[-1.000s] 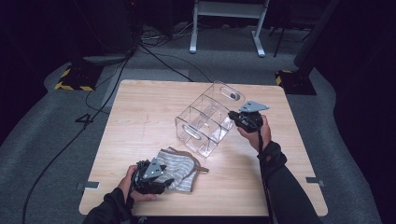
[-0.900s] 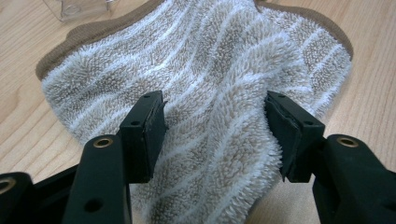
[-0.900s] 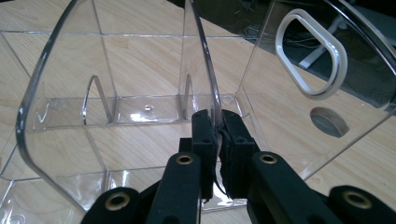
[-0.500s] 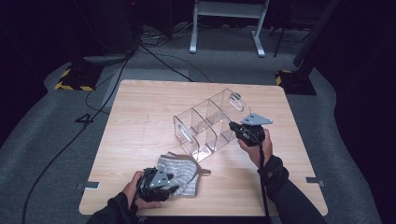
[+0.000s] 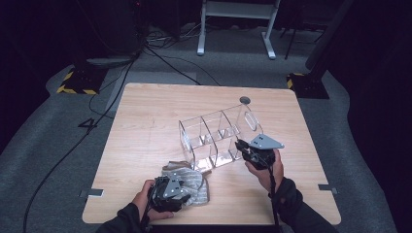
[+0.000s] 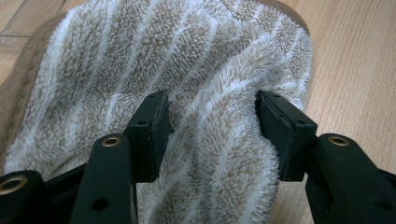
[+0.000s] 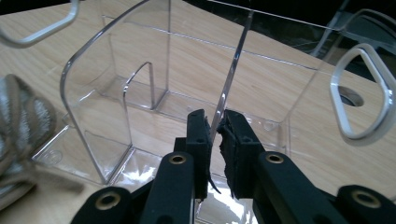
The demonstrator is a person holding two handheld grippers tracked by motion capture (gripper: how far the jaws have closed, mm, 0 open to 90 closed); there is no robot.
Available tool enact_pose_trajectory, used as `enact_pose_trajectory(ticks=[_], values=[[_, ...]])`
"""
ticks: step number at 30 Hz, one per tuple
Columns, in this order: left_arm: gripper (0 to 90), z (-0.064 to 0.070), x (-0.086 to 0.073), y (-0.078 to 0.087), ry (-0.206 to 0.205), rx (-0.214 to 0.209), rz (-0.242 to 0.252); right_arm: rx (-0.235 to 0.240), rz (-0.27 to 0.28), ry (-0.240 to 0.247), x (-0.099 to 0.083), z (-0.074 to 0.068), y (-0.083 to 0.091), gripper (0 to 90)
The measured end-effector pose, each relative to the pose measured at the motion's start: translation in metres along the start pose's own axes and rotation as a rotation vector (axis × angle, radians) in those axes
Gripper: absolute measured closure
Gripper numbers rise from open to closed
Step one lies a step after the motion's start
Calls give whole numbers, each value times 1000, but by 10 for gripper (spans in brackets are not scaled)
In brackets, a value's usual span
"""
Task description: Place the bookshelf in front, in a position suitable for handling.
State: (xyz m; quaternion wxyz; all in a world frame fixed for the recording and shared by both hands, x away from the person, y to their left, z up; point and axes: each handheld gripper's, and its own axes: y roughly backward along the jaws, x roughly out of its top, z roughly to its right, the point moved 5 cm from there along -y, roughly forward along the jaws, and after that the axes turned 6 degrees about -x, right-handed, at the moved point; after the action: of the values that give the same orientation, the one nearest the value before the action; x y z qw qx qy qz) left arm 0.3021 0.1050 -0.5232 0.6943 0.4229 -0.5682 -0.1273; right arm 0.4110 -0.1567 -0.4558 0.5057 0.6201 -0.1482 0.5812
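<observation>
A: Where's the towel (image 5: 187,180)?
B: Near table edge, directly under left gripper (image 6: 212,135), jaws apart astride a fold.
A: Organizer (image 5: 218,138)?
B: Beyond it, right gripper (image 7: 215,142) clamped on 1 wall.

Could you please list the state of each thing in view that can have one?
Clear organizer: upright on the table, compartments empty, one wall pinched.
Striped towel: bunched up on the table, a fold between open jaws.
Left gripper: open, straddling the towel.
Right gripper: shut on the organizer's wall.
</observation>
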Motion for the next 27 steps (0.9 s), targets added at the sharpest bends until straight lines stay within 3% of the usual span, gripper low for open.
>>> enact_pose_trajectory(ticks=[3, 6, 10, 13, 14, 17, 20, 23, 27], values=[[436, -3, -1, 0, 9, 2, 0, 24, -6, 18, -1, -9, 5, 789], [431, -4, -1, 1, 11, 1, 3, 52, -11, 17, -2, -12, 8, 712], [404, -7, -2, 3, 1, 21, -4, 77, 13, 24, 2, -10, 22, 609], [388, -10, -4, 4, 24, 10, -3, 89, 47, 16, 8, -1, 38, 584], [376, -12, -4, 4, 28, 5, -2, 66, 70, 14, 11, 6, 48, 572], [359, -14, -5, 4, 32, 7, -3, 56, 89, 4, 14, 16, 58, 558], [347, -16, -6, 4, 37, 12, -6, 6, 95, 20, 16, 31, 64, 541], [336, -19, -7, 5, 49, 13, -6, -40, 77, -6, 12, 46, 55, 524], [329, -22, -8, 6, 56, 17, -6, -67, 34, -29, 3, 61, 40, 503]])
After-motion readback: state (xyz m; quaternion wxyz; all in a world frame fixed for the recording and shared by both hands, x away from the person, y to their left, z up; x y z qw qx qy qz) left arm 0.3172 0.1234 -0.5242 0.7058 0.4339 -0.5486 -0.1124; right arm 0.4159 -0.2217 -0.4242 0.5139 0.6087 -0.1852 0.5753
